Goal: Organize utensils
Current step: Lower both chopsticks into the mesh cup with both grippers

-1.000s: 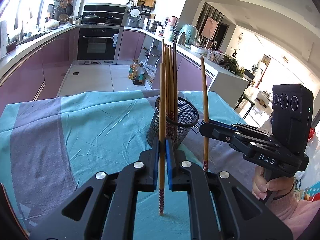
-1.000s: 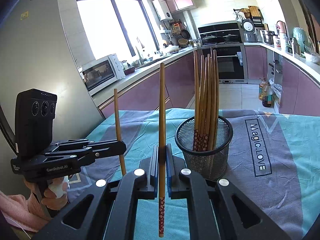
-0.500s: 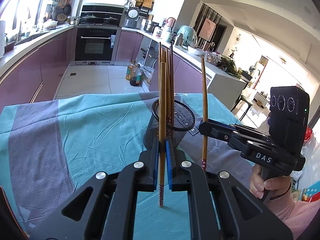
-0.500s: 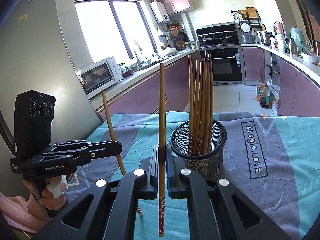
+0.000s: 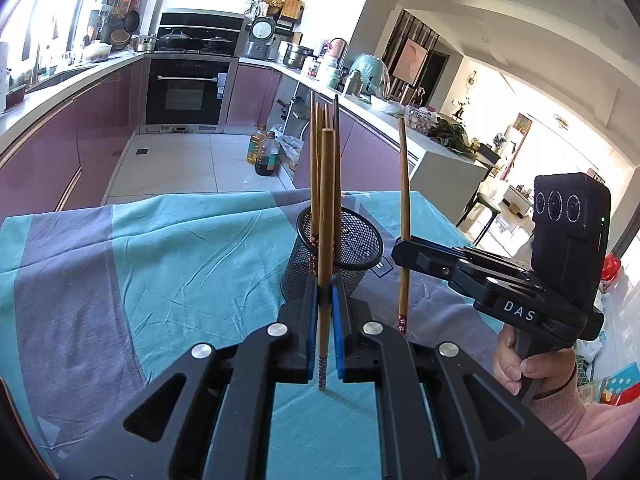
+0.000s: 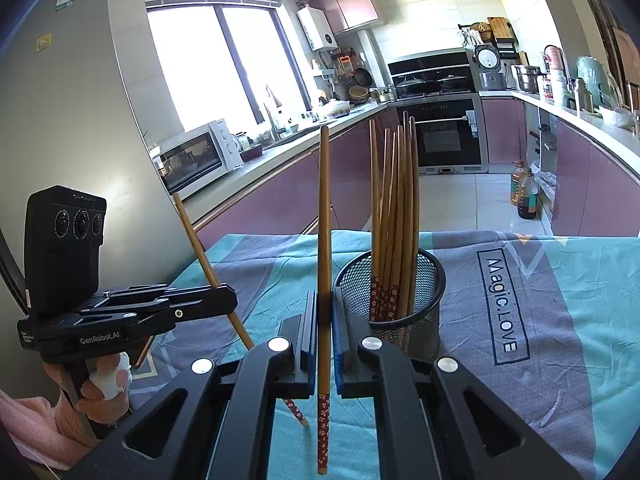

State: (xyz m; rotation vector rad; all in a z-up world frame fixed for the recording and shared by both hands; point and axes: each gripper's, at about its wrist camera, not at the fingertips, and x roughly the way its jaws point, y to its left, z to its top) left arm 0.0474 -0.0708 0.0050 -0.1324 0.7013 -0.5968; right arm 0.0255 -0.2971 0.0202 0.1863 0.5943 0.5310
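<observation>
A black mesh cup (image 5: 335,251) (image 6: 394,303) stands on the teal and grey tablecloth (image 5: 160,264) and holds several wooden chopsticks (image 6: 394,216). My left gripper (image 5: 325,320) is shut on one upright chopstick (image 5: 326,208), just in front of the cup. It also shows in the right wrist view (image 6: 224,300), its chopstick (image 6: 200,240) leaning. My right gripper (image 6: 325,324) is shut on another upright chopstick (image 6: 324,216), left of the cup. It shows in the left wrist view (image 5: 400,252), with its chopstick (image 5: 404,184) right of the cup.
The cloth carries the printed words "Magic.LOVE" (image 6: 502,304) right of the cup. The table's far edge (image 5: 240,196) drops to the kitchen floor. Purple cabinets (image 6: 280,200), an oven (image 5: 186,96) and oil bottles (image 5: 265,154) stand beyond.
Both grippers have risen and drawn back a little from the cup, each still holding its chopstick. The left gripper's chopstick now leans more in the right wrist view.
</observation>
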